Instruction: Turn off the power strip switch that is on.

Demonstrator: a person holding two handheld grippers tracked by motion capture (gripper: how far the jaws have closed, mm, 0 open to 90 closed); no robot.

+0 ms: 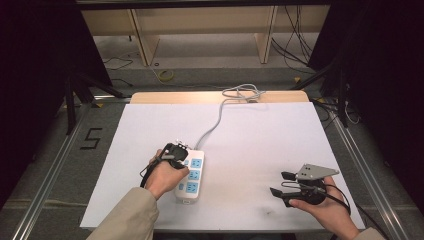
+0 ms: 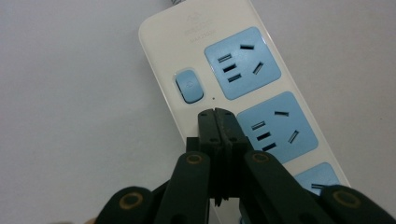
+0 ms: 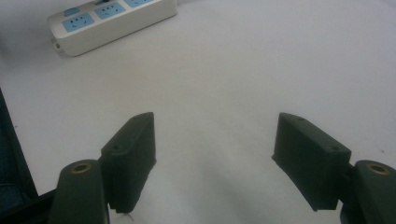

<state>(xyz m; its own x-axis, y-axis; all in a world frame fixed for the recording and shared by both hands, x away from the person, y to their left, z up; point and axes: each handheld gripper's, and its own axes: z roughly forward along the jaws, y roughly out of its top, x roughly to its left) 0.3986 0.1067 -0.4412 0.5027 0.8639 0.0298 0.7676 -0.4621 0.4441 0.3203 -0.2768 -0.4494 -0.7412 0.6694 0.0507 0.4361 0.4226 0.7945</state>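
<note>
A white power strip (image 1: pixel 190 176) with blue sockets lies on the white table sheet (image 1: pixel 250 140), its grey cable (image 1: pixel 215 122) running to the far edge. My left gripper (image 1: pixel 176 156) hovers over the strip's left side, shut with nothing between its jaws. In the left gripper view the closed tips (image 2: pixel 216 115) sit just below the blue switch button (image 2: pixel 189 86) on the power strip (image 2: pixel 187 32). My right gripper (image 1: pixel 280 183) rests near the front right of the sheet, open and empty. In the right gripper view the power strip (image 3: pixel 112 21) lies far off at top left, beyond the open gripper (image 3: pixel 214 140).
The cable ends in a coiled bundle (image 1: pixel 243 92) at the table's far edge. Metal rails (image 1: pixel 47 170) run along both sides of the table. Wooden shelving (image 1: pixel 200 30) and loose wires stand on the floor behind.
</note>
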